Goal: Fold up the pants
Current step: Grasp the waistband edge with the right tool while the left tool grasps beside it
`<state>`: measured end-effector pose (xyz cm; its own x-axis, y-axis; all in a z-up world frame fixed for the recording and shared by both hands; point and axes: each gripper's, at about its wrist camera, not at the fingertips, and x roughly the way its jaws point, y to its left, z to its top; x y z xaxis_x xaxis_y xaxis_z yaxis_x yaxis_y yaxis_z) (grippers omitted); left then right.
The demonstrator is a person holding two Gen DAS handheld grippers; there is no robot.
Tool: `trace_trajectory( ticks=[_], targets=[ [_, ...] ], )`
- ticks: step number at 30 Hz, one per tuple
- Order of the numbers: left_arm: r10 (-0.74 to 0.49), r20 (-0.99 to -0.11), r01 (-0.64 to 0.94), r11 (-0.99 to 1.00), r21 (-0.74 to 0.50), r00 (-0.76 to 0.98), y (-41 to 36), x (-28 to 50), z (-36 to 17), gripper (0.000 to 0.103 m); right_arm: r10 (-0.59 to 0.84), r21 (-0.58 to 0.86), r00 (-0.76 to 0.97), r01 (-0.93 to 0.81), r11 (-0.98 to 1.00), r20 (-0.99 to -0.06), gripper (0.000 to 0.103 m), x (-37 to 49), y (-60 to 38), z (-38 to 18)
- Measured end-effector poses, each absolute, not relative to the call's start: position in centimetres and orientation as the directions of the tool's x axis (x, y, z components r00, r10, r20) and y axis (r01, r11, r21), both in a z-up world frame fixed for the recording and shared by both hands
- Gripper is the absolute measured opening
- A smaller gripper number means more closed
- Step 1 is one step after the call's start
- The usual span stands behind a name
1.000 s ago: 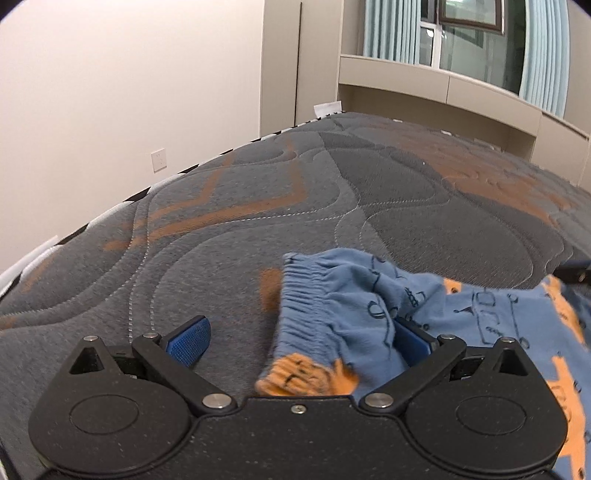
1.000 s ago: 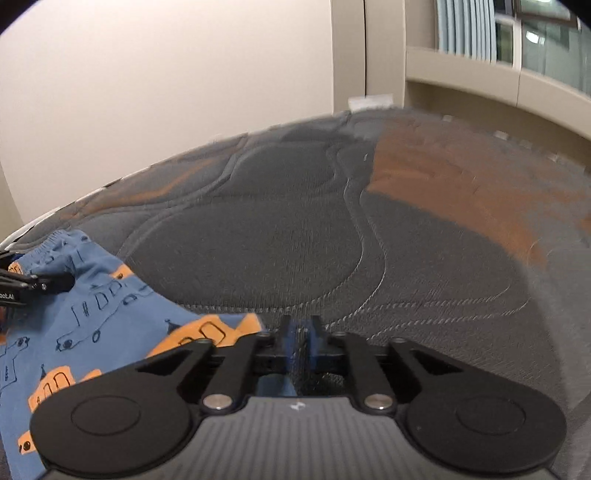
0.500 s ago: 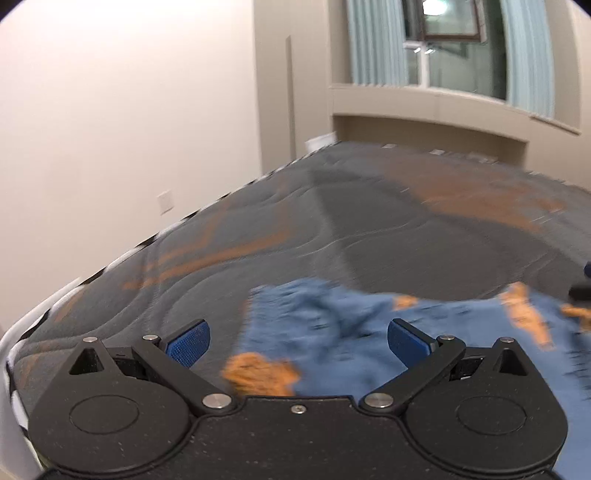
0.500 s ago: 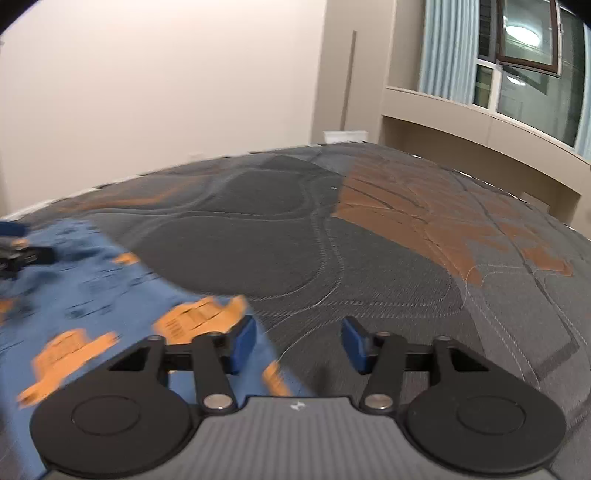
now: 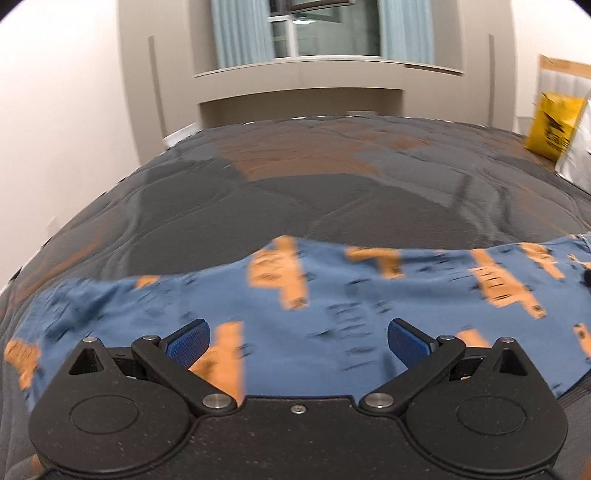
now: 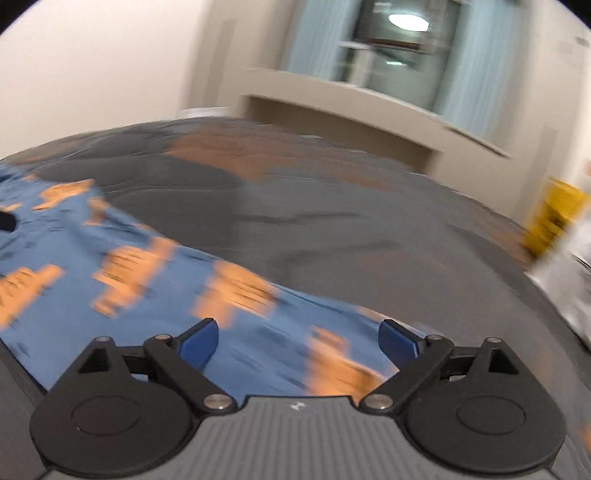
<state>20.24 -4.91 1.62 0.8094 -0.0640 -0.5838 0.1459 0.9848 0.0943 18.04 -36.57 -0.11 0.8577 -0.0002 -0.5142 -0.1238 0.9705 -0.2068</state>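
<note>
1. A pair of blue pants with orange printed patches lies spread across the near part of a quilted grey-and-orange mattress, running in a band from the left edge to the right edge of the left wrist view.

2. The left gripper hangs over the fabric with its jaws released – the two blue fingertips stand well apart and nothing is caught between them.

3. The right gripper is likewise spread wide above the pants, holding nothing; in its view the cloth fills the near left and tapers toward the right fingertip.

4. Both views are smeared by motion, so the print on the pants cannot be read – only orange blocks and dark marks on blue.

5. At the far right of the mattress sits a yellow bag beside something white, too blurred to name.

6. Beyond the mattress, a beige ledge runs along the far wall beneath a window framed by pale blue curtains.

7. A plain cream wall rises on the left.
</note>
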Motion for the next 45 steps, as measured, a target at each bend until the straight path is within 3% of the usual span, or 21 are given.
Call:
trace_trajectory(
  ticks=[1,7,11,17,22,27,29,31,35,40,45],
  targets=[
    [-0.068,-0.579,0.161,0.981,0.111,0.812,-6.1,20.6,1.8,0.102,-0.013,-0.192,0.866,-0.096,0.977,-0.5,0.103,17.0,-38.0,-0.1],
    [-0.153,-0.575,0.289,0.945,0.152,0.804,-13.9,22.6,2.8,0.102,-0.03,0.052,0.891,0.061,0.997,-0.454,0.103,11.6,-45.5,-0.1],
    [-0.285,-0.594,0.43,0.895,0.115,0.753,-19.6,24.1,2.3,0.102,0.089,0.289,0.893,0.048,0.956,-0.441,0.103,9.5,-49.8,-0.3],
    [-0.396,-0.646,0.564,0.824,0.064,0.652,-26.8,27.5,0.7,0.102,0.297,0.504,0.839,-0.031,0.863,-0.456,0.103,8.6,-51.9,-2.4],
    [-0.397,-0.691,0.619,0.78,0.093,0.604,-31.7,30.1,-1.0,0.103,0.359,0.561,0.825,-0.063,0.825,-0.436,0.103,8.5,-52.5,-2.7],
    [-0.442,-0.696,0.617,0.787,0.002,0.566,-32.4,32.1,-1.4,0.103,0.363,0.602,0.831,-0.042,0.797,-0.422,0.102,9.4,-52.7,-3.0],
    [-0.446,-0.703,0.607,0.795,-0.026,0.554,-32.3,32.3,-1.4,0.103,0.373,0.662,0.844,-0.029,0.749,-0.386,0.088,9.1,-52.8,-3.1],
    [-0.437,-0.706,0.599,0.8,-0.023,0.557,-32.2,32.2,-1.2,0.102,0.372,0.737,0.865,-0.003,0.676,-0.338,0.085,8.9,-52.8,-3.8],
    [-0.415,-0.712,0.6,0.8,0.01,0.566,-32.7,31.5,-0.4,0.102,0.285,0.749,0.901,0.064,0.659,-0.328,0.079,8.8,-52.5,-4.0],
    [-0.436,-0.715,0.618,0.786,-0.007,0.547,-33.0,30.5,0.8,0.102,0.19,0.712,0.907,0.151,0.686,-0.375,0.055,9.0,-52.1,-4.5],
    [-0.529,-0.72,0.642,0.752,-0.151,0.45,-32.8,30.5,2.3,0.102,0.122,0.649,0.905,0.192,0.736,-0.406,0.048,9.5,-50.7,-4.3]
  ],
)
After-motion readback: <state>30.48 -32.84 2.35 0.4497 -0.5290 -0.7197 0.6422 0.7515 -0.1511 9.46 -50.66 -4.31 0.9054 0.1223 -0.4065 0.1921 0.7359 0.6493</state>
